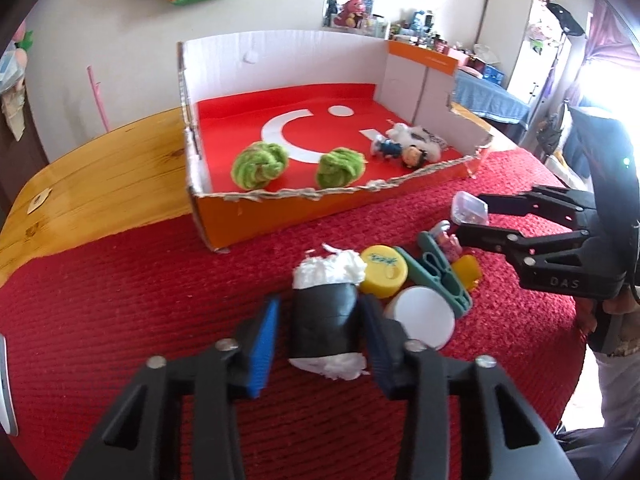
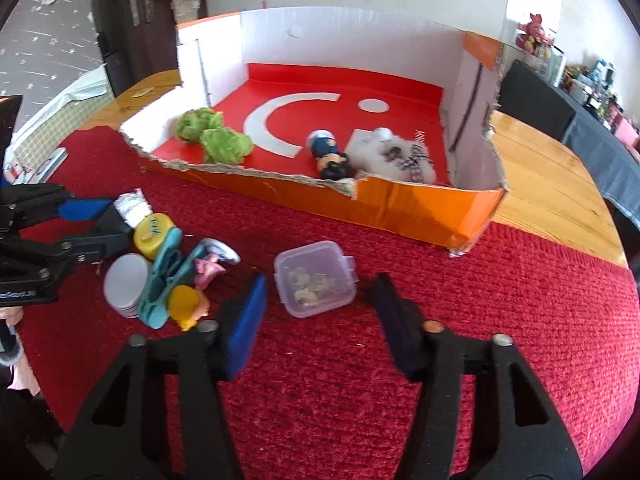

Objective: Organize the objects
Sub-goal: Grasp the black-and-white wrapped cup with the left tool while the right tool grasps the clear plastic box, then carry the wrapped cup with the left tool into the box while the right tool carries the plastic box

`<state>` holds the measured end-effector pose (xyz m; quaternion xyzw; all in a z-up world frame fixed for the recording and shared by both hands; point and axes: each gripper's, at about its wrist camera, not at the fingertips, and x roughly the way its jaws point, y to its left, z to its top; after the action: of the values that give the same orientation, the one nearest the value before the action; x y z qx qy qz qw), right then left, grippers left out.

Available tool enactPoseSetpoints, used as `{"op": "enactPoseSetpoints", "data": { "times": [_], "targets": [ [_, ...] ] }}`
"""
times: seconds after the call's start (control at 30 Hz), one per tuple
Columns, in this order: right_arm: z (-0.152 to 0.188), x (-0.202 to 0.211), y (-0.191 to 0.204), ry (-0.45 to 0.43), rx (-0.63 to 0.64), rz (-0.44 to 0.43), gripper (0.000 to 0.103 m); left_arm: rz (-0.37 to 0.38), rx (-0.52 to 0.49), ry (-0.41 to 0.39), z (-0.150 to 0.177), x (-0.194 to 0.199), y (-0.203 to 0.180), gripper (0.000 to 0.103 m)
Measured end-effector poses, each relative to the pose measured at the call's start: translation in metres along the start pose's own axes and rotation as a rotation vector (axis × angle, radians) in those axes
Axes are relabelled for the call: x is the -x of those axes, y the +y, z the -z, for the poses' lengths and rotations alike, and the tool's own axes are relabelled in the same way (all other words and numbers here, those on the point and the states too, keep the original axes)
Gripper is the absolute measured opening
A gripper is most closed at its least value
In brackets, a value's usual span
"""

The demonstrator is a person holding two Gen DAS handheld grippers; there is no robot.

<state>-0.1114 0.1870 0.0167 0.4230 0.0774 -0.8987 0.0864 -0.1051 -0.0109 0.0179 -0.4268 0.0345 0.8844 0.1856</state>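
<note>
A black roll (image 1: 322, 316) with white stuffing at both ends lies on the red cloth between the pads of my left gripper (image 1: 320, 328). The right pad rests against it; a thin strip of cloth shows at the blue left pad, so the gripper is open. In the right wrist view a small clear lidded box (image 2: 314, 284) sits between the pads of my right gripper (image 2: 320, 312), which is open with gaps on both sides. The left wrist view shows that gripper (image 1: 476, 220) around the clear box (image 1: 470, 208).
Beside the roll lie a yellow cap (image 1: 382, 270), a white lid (image 1: 420, 316), teal pegs (image 1: 436, 276) and a small pink figure (image 2: 208, 268). Behind, an orange cardboard tray (image 1: 320, 208) holds two green pompoms (image 1: 260, 164), a doll (image 1: 412, 156) and white fluff.
</note>
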Motion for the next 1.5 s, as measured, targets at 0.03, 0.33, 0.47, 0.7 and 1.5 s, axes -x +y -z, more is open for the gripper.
{"op": "enactPoseSetpoints", "data": {
  "times": [0.03, 0.33, 0.47, 0.7, 1.5],
  "targets": [
    [0.0, 0.0, 0.001, -0.003, 0.008, -0.008, 0.039, 0.004, -0.007, -0.002, 0.0, 0.0, -0.001, 0.035],
    [0.0, 0.017, 0.005, -0.05, 0.004, -0.03, 0.038, 0.019, -0.017, -0.032, -0.002, 0.012, -0.005, 0.035],
    [-0.003, 0.023, 0.008, -0.061, 0.011, -0.037, 0.038, 0.02, -0.02, -0.05, -0.004, 0.018, -0.007, 0.035],
    [-0.002, 0.027, 0.009, -0.062, 0.003, -0.054, 0.038, 0.028, -0.018, -0.067, -0.005, 0.025, -0.009, 0.035],
    [-0.037, 0.052, 0.008, -0.144, 0.021, -0.115, 0.038, 0.064, -0.052, -0.168, -0.05, 0.05, -0.017, 0.035]
  ]
}}
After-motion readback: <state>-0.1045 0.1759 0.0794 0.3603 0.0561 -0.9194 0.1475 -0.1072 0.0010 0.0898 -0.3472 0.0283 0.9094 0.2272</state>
